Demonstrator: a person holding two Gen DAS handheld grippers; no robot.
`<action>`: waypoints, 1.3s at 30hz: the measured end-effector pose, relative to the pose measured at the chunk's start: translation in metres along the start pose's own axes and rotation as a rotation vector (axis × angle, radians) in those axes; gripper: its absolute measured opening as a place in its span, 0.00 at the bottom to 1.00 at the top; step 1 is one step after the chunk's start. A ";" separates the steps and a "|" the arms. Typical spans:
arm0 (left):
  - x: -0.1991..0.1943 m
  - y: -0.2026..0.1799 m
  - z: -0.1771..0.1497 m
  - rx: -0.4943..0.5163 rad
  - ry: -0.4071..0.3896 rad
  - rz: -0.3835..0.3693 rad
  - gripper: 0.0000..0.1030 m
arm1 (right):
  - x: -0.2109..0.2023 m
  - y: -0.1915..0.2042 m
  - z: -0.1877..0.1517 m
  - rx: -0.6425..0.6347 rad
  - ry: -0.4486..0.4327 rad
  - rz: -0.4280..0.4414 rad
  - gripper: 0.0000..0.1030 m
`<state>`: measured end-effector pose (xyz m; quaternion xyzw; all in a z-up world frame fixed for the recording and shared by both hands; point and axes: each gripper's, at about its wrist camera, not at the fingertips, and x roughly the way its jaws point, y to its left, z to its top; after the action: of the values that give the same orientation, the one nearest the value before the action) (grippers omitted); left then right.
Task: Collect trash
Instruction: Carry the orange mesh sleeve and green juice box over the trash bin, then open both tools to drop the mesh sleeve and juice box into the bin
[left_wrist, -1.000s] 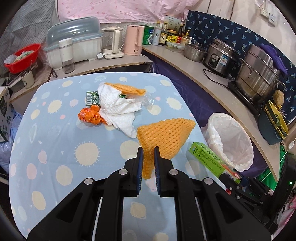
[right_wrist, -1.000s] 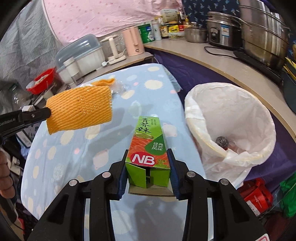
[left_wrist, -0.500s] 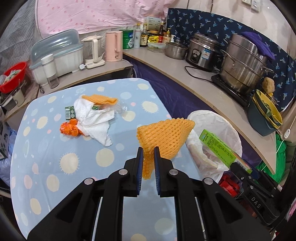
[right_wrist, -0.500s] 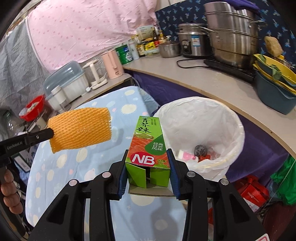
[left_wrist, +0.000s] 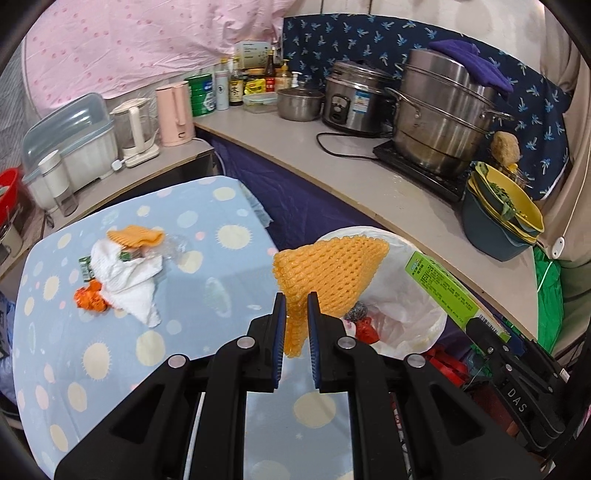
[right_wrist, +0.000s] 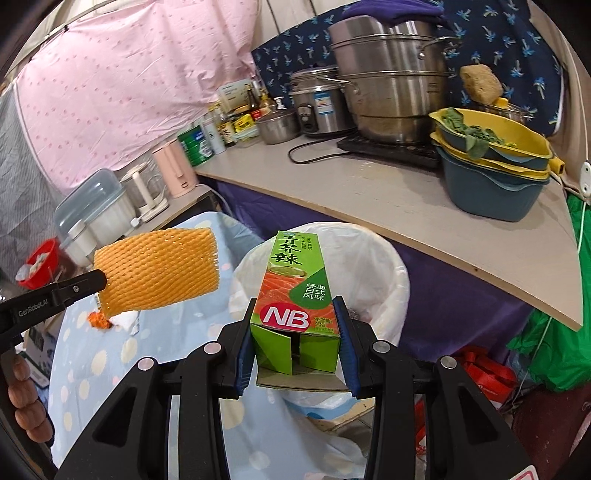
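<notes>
Two tools clenched, left tool (left_wrist: 295, 314) on foam net (left_wrist: 332, 269), right tool (right_wrist: 295, 332) on green carton (right_wrist: 295, 295), bin (right_wrist: 388, 258) partly hidden.

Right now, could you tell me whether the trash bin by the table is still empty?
No, the left wrist view shows the white-lined trash bin already holding a metal scouring ball and a red scrap.

The left hand-held gripper (left_wrist: 295, 325) pinches an orange foam net (left_wrist: 328, 269) above a white-lined bin (left_wrist: 417, 317). On the spotted bench (left_wrist: 110, 354) lie a white tissue (left_wrist: 129, 280) and an orange wrapper (left_wrist: 88, 300).
</notes>
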<state>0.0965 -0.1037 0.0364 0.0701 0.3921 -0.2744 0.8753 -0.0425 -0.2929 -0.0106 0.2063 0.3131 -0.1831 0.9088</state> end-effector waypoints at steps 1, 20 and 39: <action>0.002 -0.005 0.002 0.007 0.002 -0.002 0.11 | 0.001 -0.004 0.001 0.010 0.001 -0.004 0.36; 0.056 -0.060 0.016 0.082 0.060 0.004 0.11 | 0.027 -0.036 0.014 0.075 0.025 -0.033 0.36; 0.075 -0.067 0.024 0.065 0.040 0.027 0.47 | 0.042 -0.031 0.034 0.109 -0.019 -0.036 0.50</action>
<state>0.1172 -0.1997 0.0041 0.1091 0.3993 -0.2738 0.8681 -0.0087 -0.3440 -0.0216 0.2481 0.2976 -0.2182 0.8957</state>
